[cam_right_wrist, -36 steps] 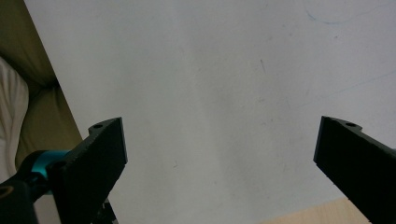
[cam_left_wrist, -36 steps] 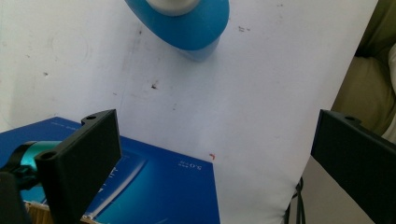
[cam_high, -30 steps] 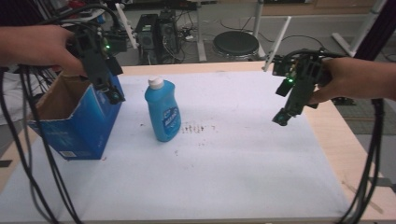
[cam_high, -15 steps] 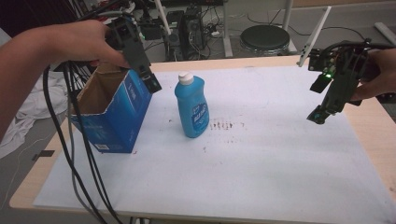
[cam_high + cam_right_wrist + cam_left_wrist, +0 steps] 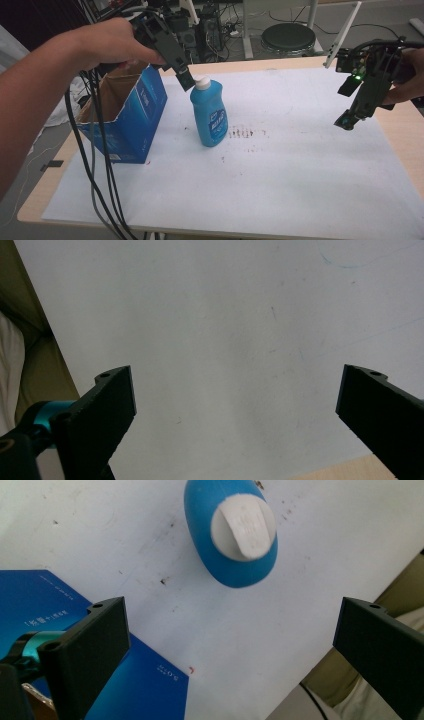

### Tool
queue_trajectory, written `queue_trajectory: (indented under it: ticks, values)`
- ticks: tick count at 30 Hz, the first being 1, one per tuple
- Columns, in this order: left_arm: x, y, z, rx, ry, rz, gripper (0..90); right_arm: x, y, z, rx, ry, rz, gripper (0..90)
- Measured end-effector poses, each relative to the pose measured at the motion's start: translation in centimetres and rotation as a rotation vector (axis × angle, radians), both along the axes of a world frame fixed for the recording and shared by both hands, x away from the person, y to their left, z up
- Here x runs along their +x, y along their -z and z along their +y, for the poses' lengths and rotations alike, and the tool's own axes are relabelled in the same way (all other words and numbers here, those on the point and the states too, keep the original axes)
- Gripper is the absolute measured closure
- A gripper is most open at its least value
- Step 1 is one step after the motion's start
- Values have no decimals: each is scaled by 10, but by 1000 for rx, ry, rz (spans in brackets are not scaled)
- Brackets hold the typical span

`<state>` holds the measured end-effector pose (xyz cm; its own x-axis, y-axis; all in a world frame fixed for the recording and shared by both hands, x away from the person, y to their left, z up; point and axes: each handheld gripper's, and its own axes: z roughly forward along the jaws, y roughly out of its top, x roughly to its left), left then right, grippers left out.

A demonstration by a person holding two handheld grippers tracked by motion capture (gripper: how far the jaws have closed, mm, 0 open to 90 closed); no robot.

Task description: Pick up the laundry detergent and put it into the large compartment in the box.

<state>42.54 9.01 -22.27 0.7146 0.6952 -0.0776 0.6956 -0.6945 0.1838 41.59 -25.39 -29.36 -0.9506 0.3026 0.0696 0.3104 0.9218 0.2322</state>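
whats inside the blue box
The open blue box shows bare brown cardboard inner walls; nothing visible inside. Its floor is hidden behind the front wall.

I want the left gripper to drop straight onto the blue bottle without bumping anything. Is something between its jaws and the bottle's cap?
Nothing visible is. The left gripper is open above the blue bottle, whose white cap sits ahead of the jaws, not yet between them. The open blue box stands beside the bottle, under one jaw, so mind it on the way down.

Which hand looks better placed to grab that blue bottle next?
Left. The left tool hangs open right above the bottle, its white cap ahead of the jaws. The right tool is open too, but far across the table.
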Motion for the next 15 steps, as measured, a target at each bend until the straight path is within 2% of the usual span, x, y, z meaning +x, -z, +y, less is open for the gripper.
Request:
queue_trajectory:
  ticks: [1, 2, 10, 15]
  values:
    - [0, 0, 0, 0, 0, 0, 17, 0, 0, 0, 0, 0, 0, 17]
    - [2, 2, -3, 1, -27, -8, 17, 0, 0, 0, 0, 1, 0, 17]
    - [7, 9, -16, -6, -133, -17, 17, 2, 1, 0, 4, -6, 1, 17]
    - [10, 14, -23, -6, -180, -16, 17, 2, 1, 0, 5, -7, 1, 16]
